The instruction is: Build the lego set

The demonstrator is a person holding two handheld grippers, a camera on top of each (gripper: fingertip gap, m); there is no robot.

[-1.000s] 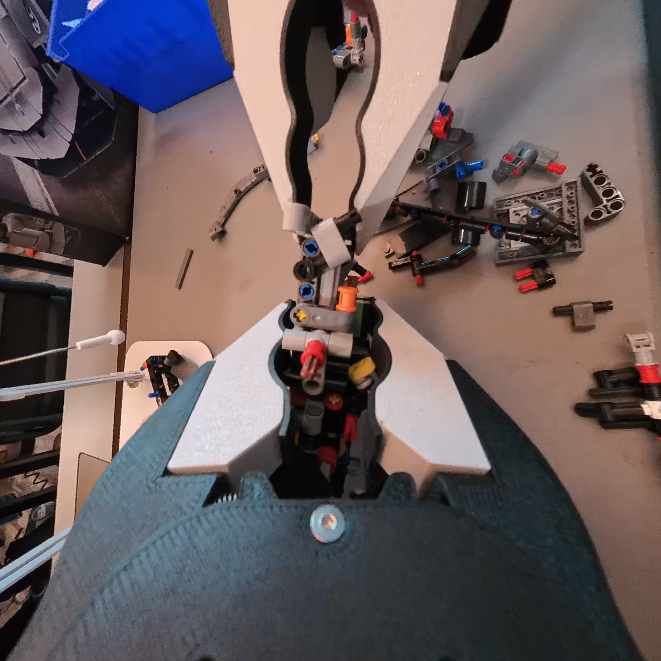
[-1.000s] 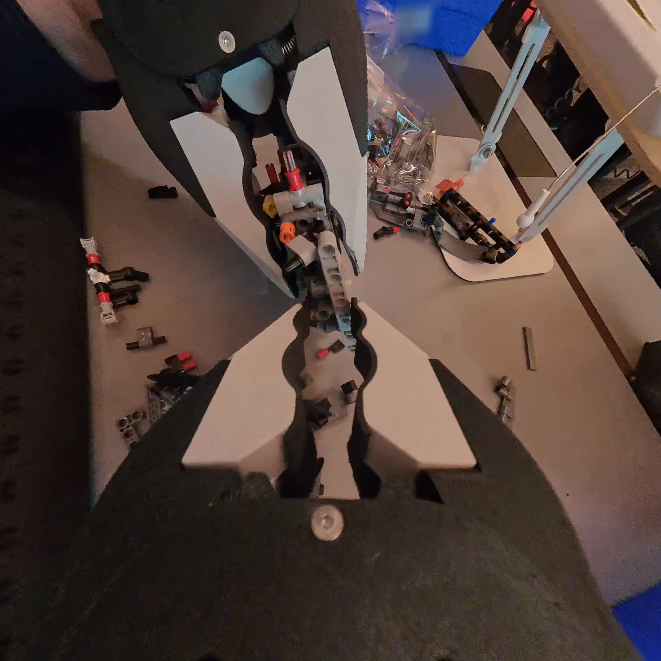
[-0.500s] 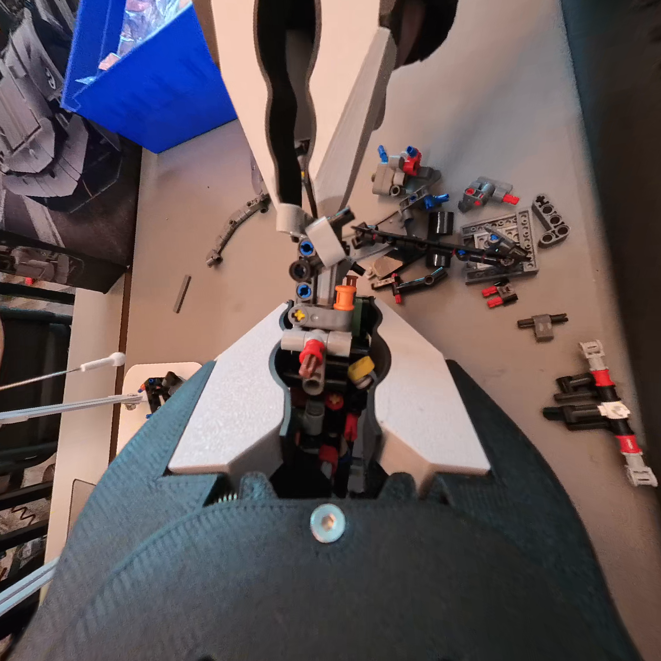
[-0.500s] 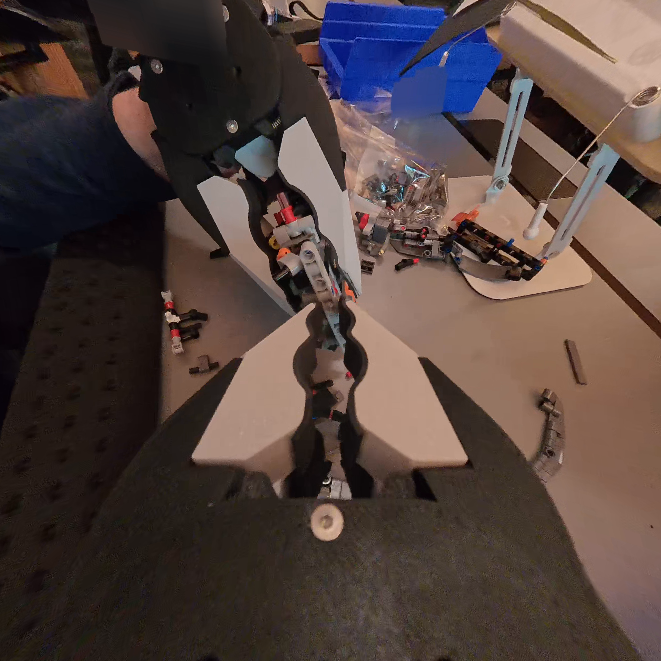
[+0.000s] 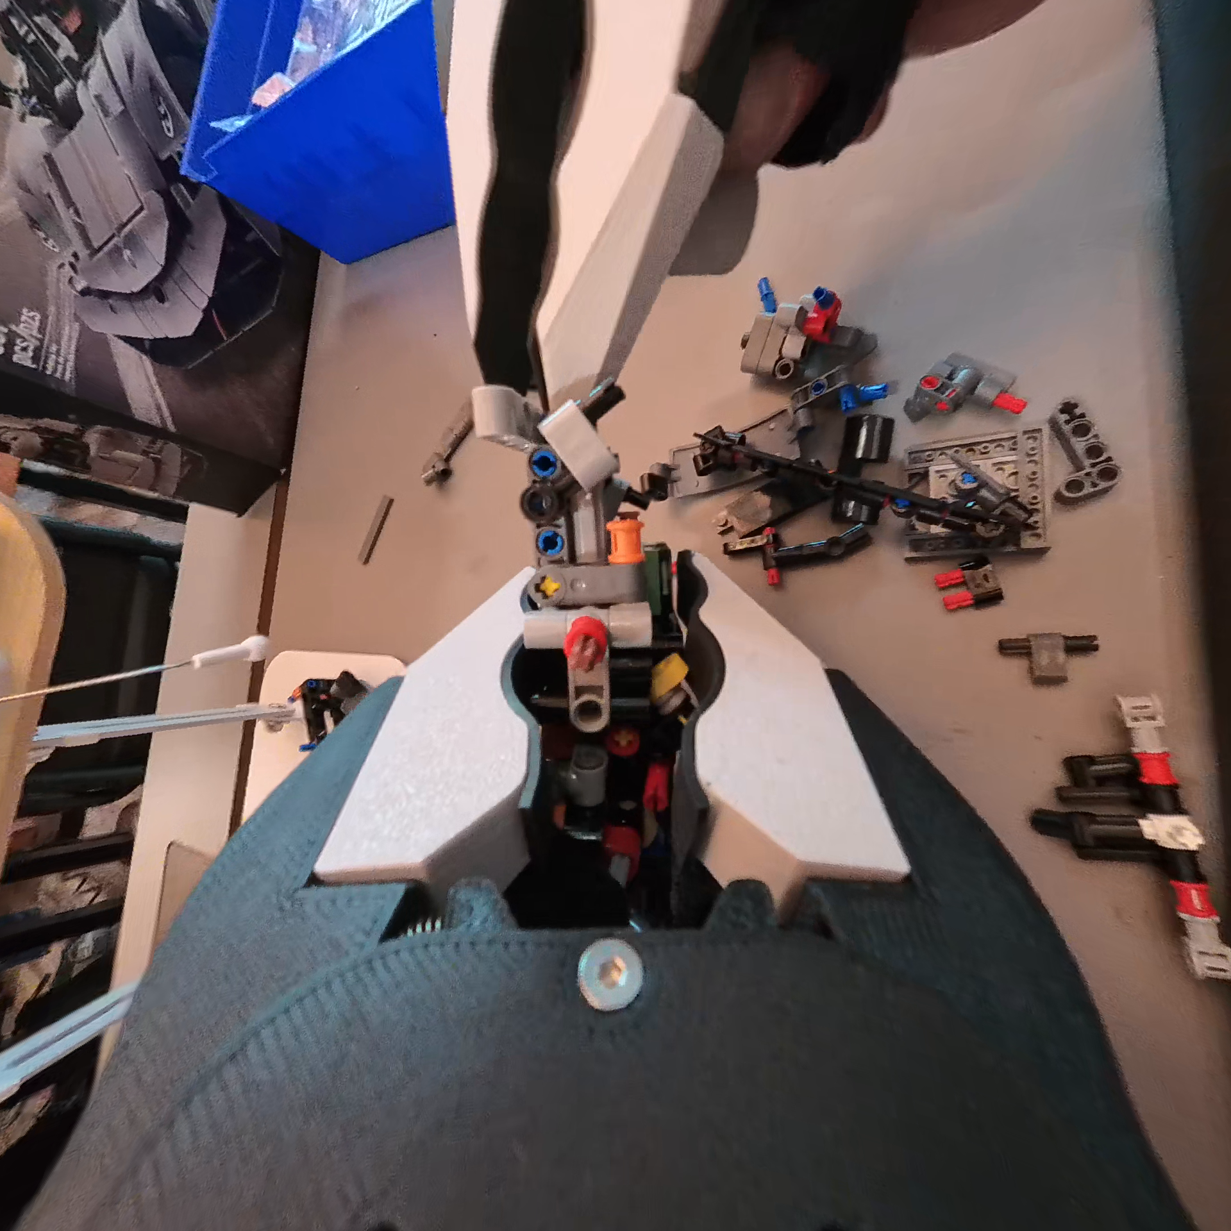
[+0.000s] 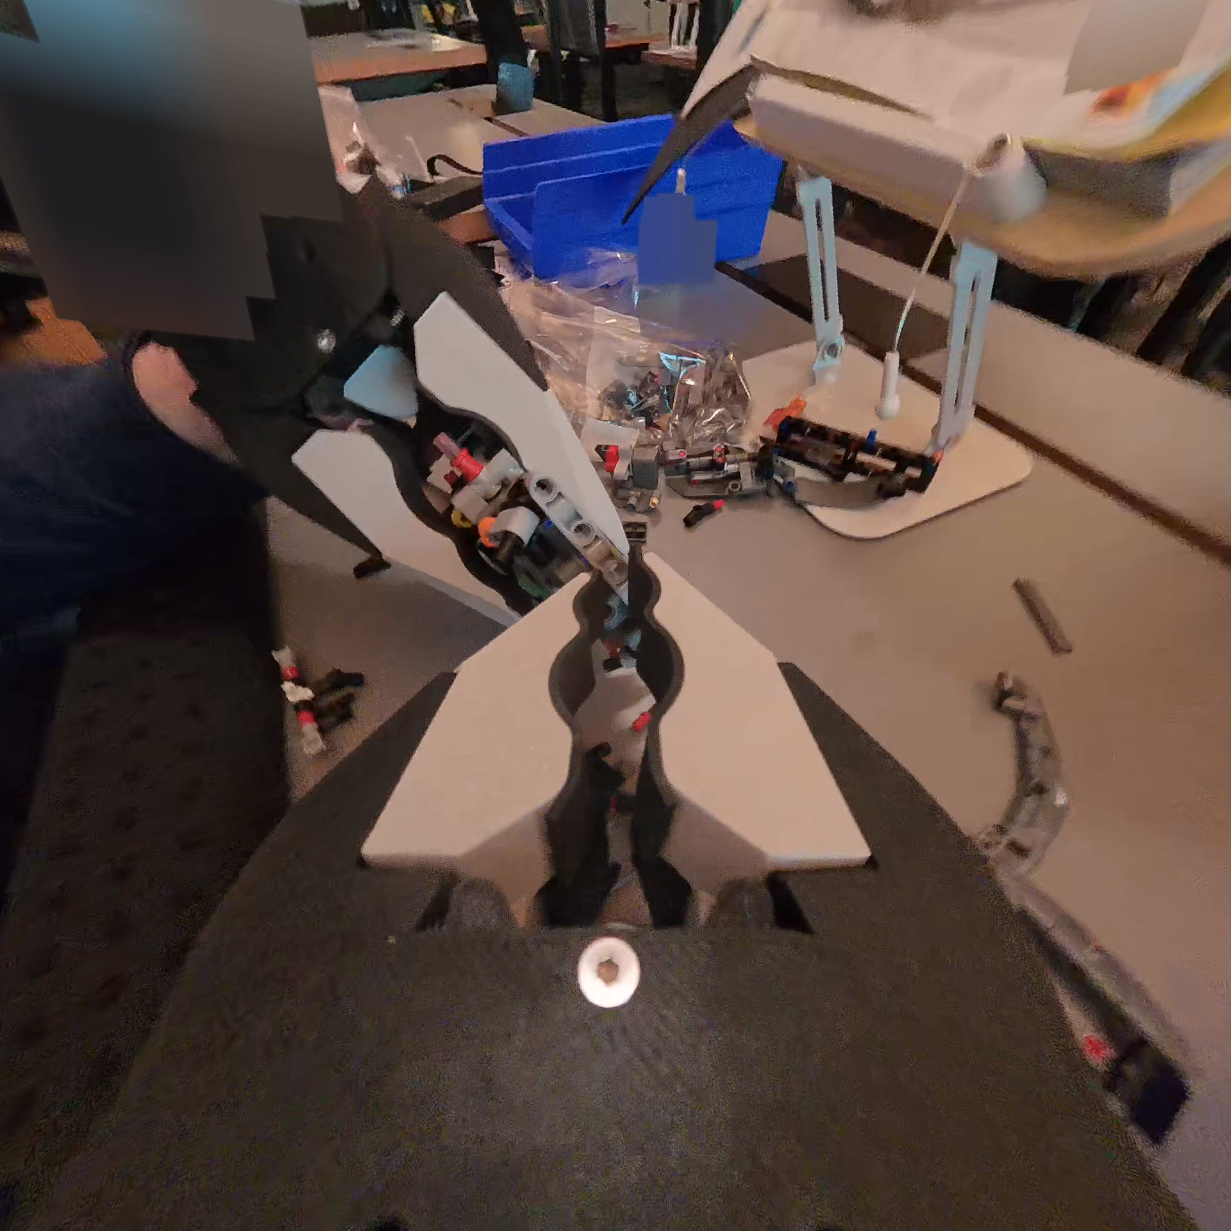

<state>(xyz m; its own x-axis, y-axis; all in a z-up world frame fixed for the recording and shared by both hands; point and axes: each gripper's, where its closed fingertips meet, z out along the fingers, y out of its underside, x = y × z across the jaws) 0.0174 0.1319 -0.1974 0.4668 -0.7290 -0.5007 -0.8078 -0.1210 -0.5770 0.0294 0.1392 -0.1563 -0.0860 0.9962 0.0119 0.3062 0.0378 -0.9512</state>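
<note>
My left gripper (image 5: 609, 573) is shut on a Lego Technic assembly (image 5: 586, 639) of grey, black, red, orange and yellow parts, held above the table. A light grey beam (image 5: 576, 446) sticks out of its far end. My right gripper (image 5: 539, 390) comes in from the top of the left wrist view and is shut on that beam's tip. In the right wrist view my right gripper (image 6: 629, 573) pinches the end of the grey beam (image 6: 573, 519). The left gripper (image 6: 566, 573) with the assembly (image 6: 486, 506) is just beyond it, tip to tip.
Loose parts lie on the grey table: a pile with a grey plate (image 5: 979, 479), a black and red axle group (image 5: 1132, 819), a curved grey piece (image 6: 1032, 766). A blue bin (image 5: 320, 133), the set's box (image 5: 133, 233), a parts bag (image 6: 666, 380) and a white stand (image 6: 919, 479) sit behind. The tips of one gripper are about 4 cm away from the tips of the other.
Both grippers have risen from the table with the assembly between them. The right gripper has tilted from pointing downward to nearly level, still shut on the beam. The left grip is unchanged.
</note>
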